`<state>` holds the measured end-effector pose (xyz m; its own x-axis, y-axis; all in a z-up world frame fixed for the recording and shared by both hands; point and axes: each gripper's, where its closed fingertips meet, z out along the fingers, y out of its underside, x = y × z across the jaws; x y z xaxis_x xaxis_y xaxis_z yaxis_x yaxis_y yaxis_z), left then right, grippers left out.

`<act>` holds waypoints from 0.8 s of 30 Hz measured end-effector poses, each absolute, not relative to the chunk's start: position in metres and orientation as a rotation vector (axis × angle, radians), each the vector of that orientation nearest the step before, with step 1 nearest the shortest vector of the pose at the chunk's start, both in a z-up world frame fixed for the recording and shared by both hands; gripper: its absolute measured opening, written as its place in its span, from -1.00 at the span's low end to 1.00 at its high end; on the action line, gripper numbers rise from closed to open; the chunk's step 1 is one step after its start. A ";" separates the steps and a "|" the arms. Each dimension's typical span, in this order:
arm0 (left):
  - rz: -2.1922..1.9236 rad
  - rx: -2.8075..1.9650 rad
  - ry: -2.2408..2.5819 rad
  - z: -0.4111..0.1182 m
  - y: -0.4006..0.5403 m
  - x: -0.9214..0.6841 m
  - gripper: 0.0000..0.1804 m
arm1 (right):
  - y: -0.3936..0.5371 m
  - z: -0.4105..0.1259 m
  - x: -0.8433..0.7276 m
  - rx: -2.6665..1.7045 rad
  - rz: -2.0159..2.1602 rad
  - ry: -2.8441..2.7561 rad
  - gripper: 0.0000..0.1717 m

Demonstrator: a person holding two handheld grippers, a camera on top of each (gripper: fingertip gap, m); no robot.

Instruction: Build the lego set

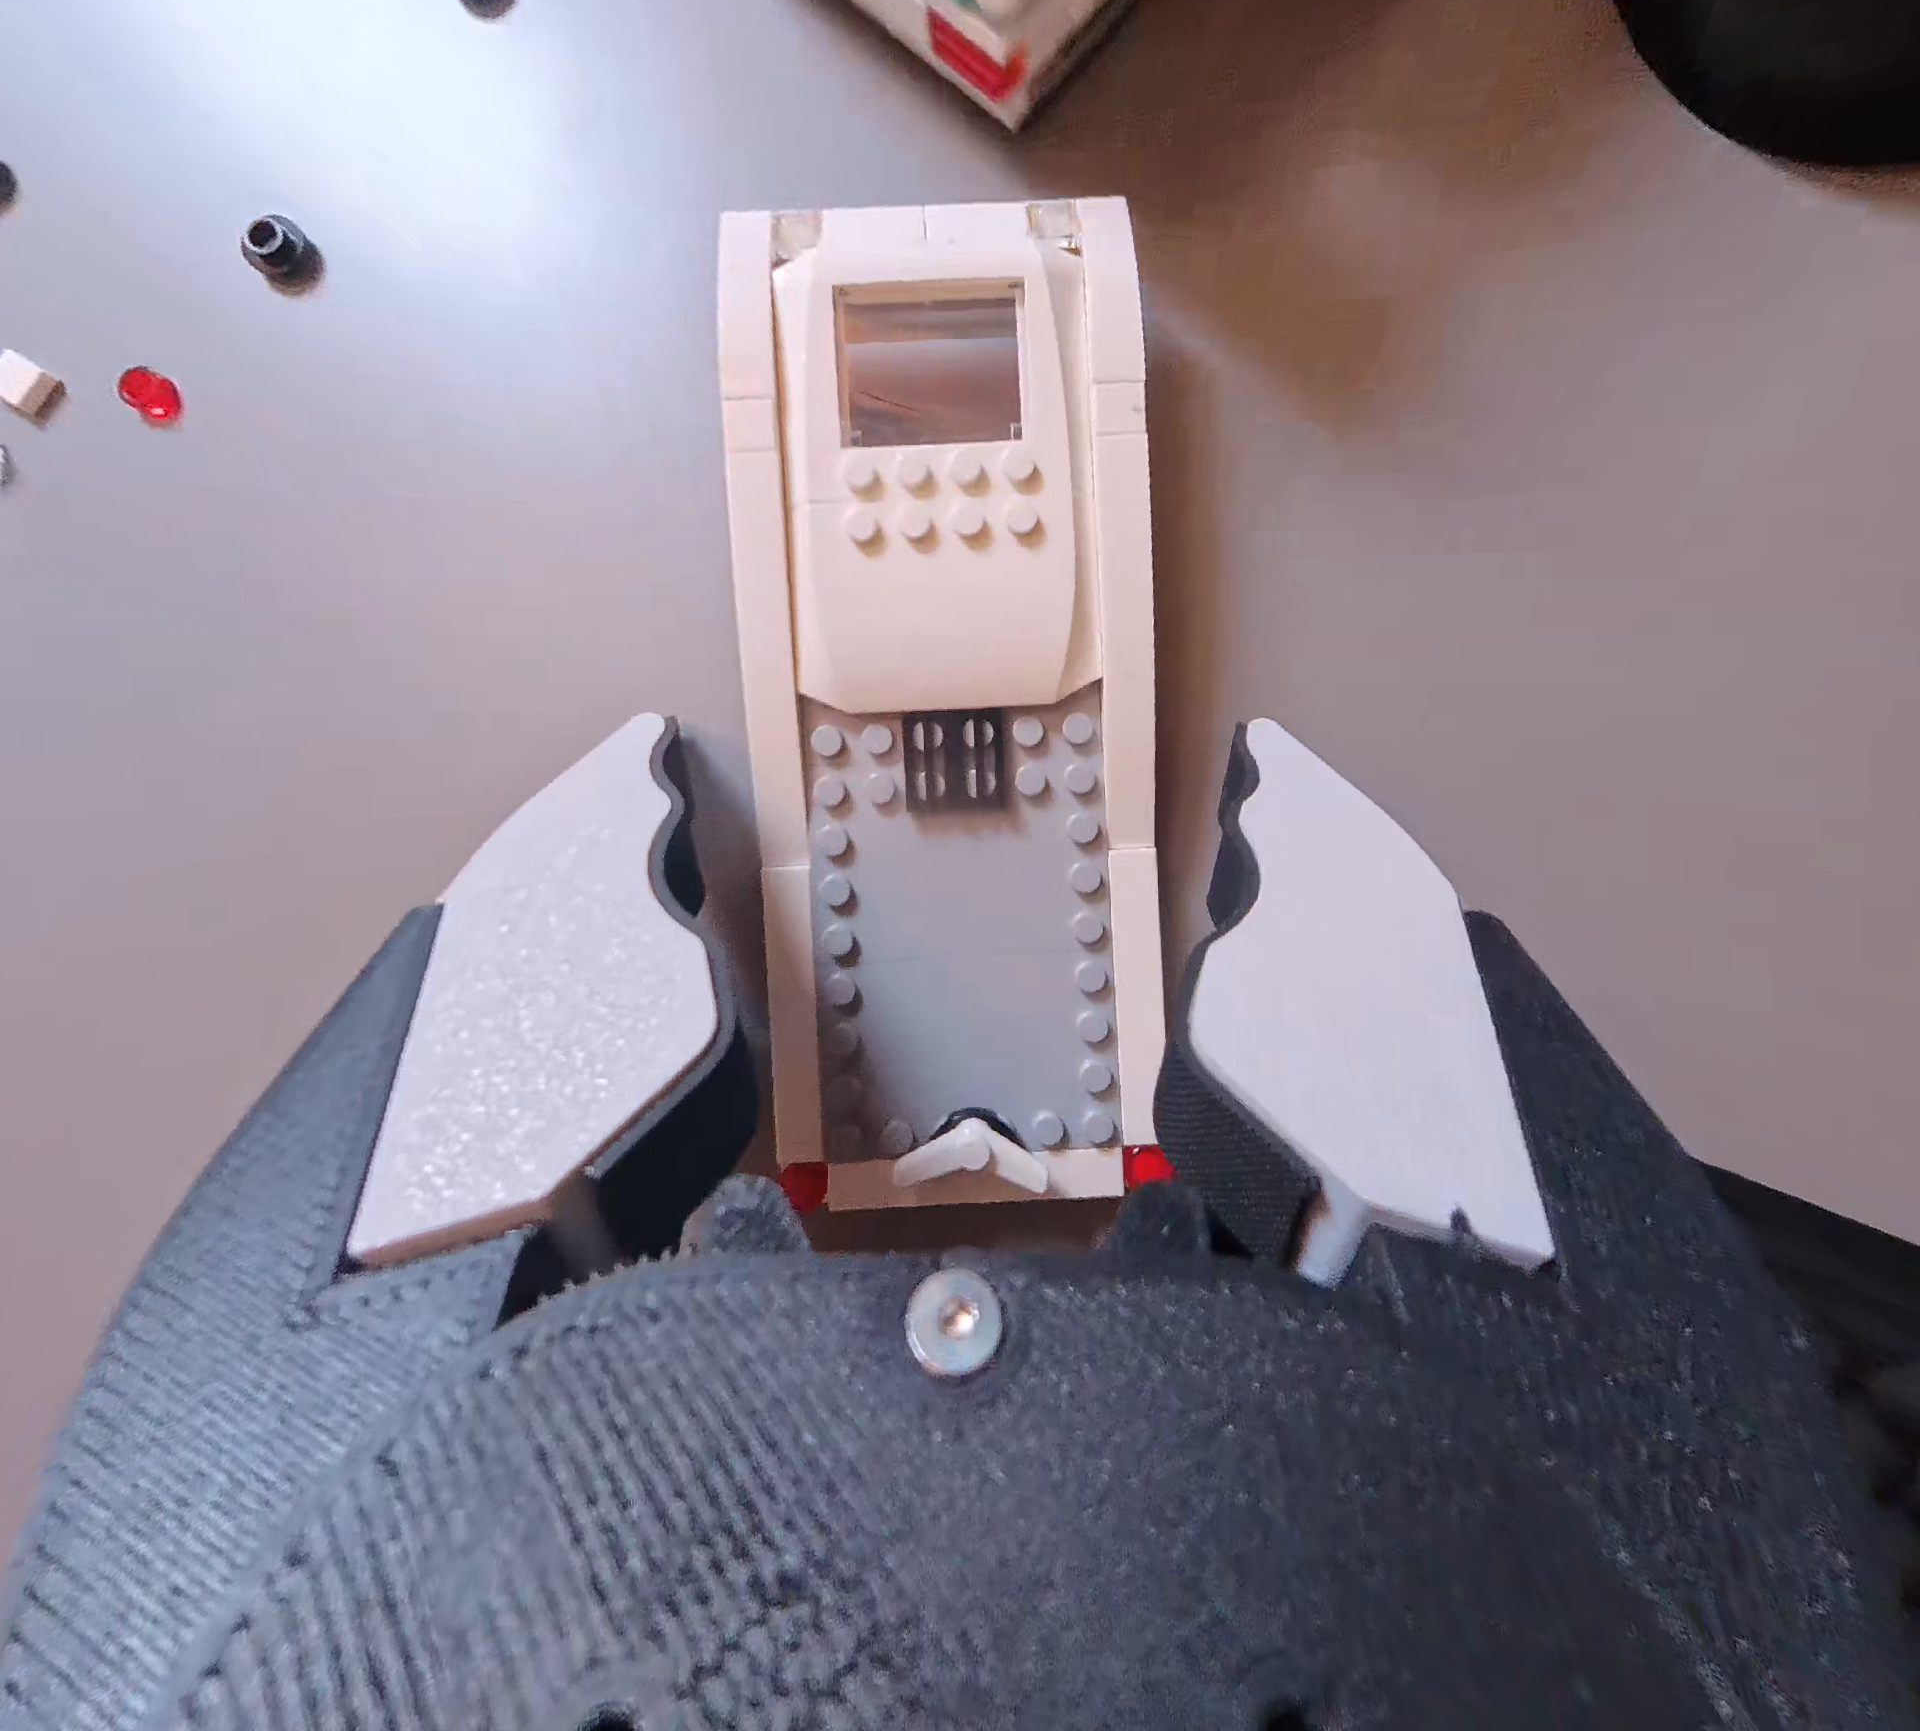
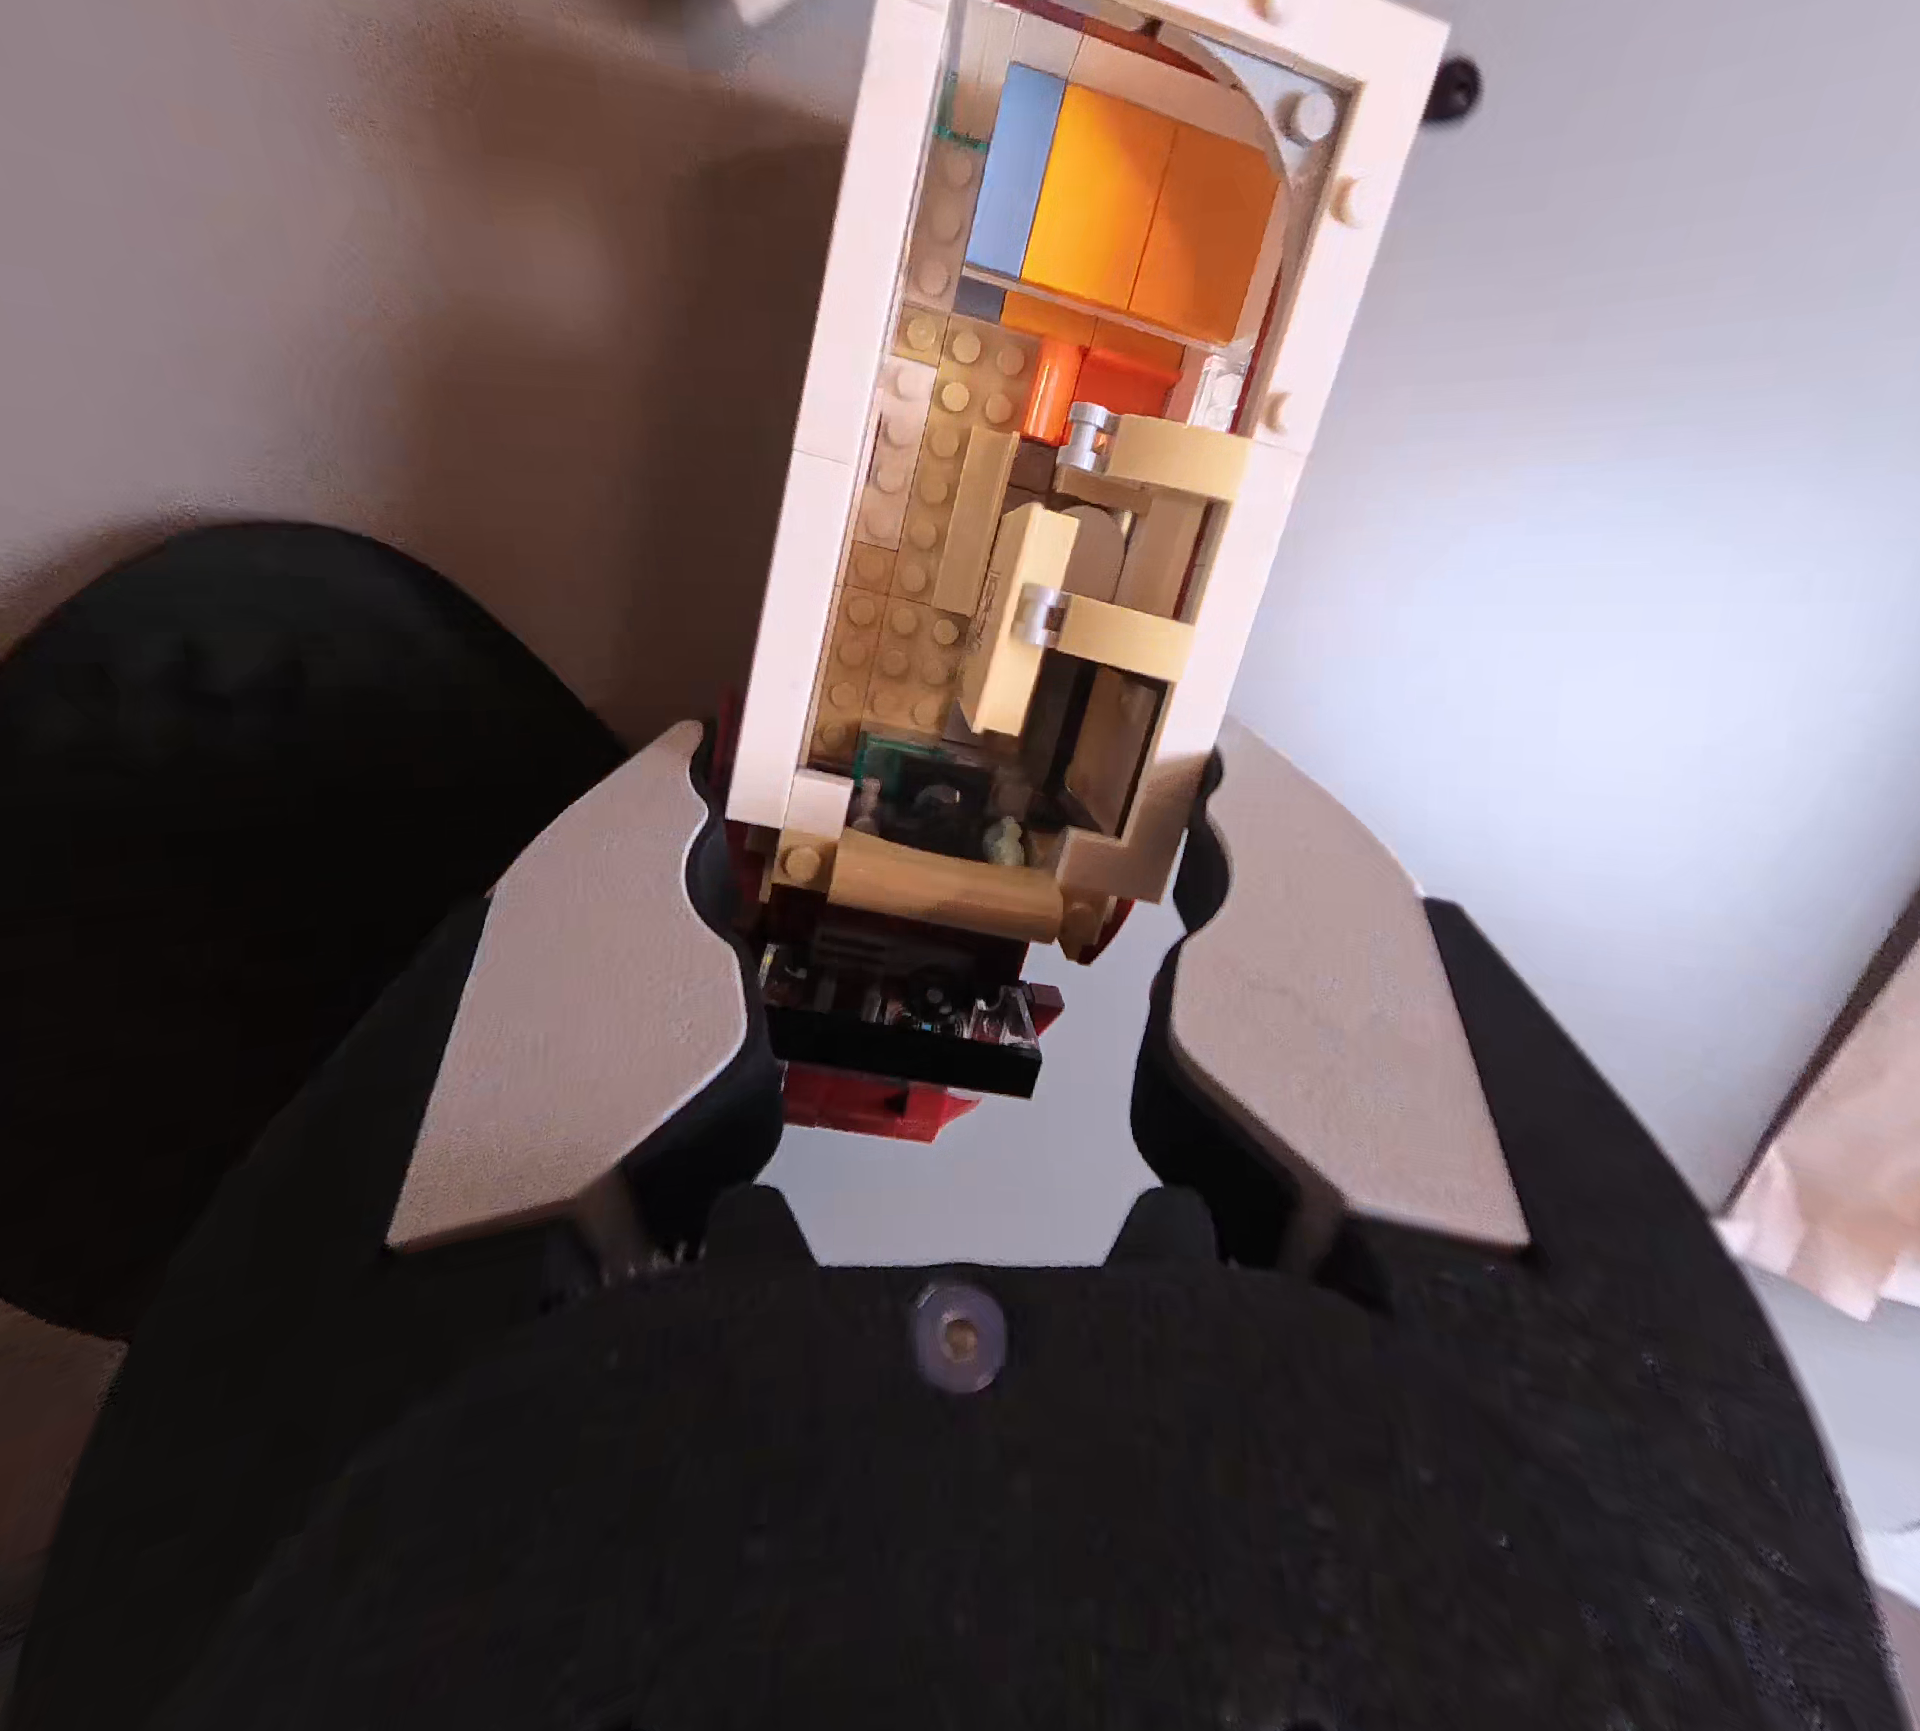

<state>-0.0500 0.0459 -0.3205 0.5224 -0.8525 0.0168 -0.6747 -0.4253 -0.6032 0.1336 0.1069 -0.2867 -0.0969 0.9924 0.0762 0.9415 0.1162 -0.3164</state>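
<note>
Left wrist view, from the left edge: what are we seeing?

We are seeing loose bits lying on the table (image 1: 416, 590): a red stud (image 1: 149, 393) and two black round pieces (image 1: 278, 242). Then our left gripper (image 1: 961, 738) is hovering with its fingers (image 1: 561, 954) spread wide. The white roof panel (image 1: 935, 601) is lying flat between them, with a gap on each side, so nothing is being gripped.

And moving right, to the other view?

Our right gripper (image 2: 948, 756) is clamping the open-topped brick body (image 2: 831, 486) near its dark red end, one finger pressing on each side wall. It looks as if we are holding it clear of the table.

Is that hold looking sound?

We are judging it end-heavy. The long body is sticking far out past the fingers, so we are wanting level, slow handling.

What is sitting inside it?

Orange blocks (image 2: 1143, 206) beside a blue block (image 2: 1013, 164) at the far end, and tan fittings (image 2: 1132, 632) nearer us.
</note>
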 end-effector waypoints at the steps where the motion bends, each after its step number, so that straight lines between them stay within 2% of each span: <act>1: -0.436 -2.230 1.252 -0.320 0.045 -0.051 0.04 | 0.100 -0.287 0.126 -1.873 0.281 -2.147 -0.03; 3: -0.432 -2.232 1.277 -0.318 0.040 -0.055 -0.17 | 0.093 -0.287 0.112 -1.819 0.291 -2.182 -0.03; 4: -0.430 -2.240 1.283 -0.318 0.036 -0.060 -0.19 | 0.091 -0.287 0.105 -1.789 0.298 -2.202 -0.03; 13: -0.337 -2.303 1.160 -0.317 0.012 -0.116 -0.19 | 0.100 -0.288 0.037 -1.423 0.381 -2.465 -0.02; 24: -0.241 -2.299 0.979 -0.310 -0.002 -0.164 -0.20 | 0.104 -0.284 -0.003 -1.341 0.480 -2.506 -0.02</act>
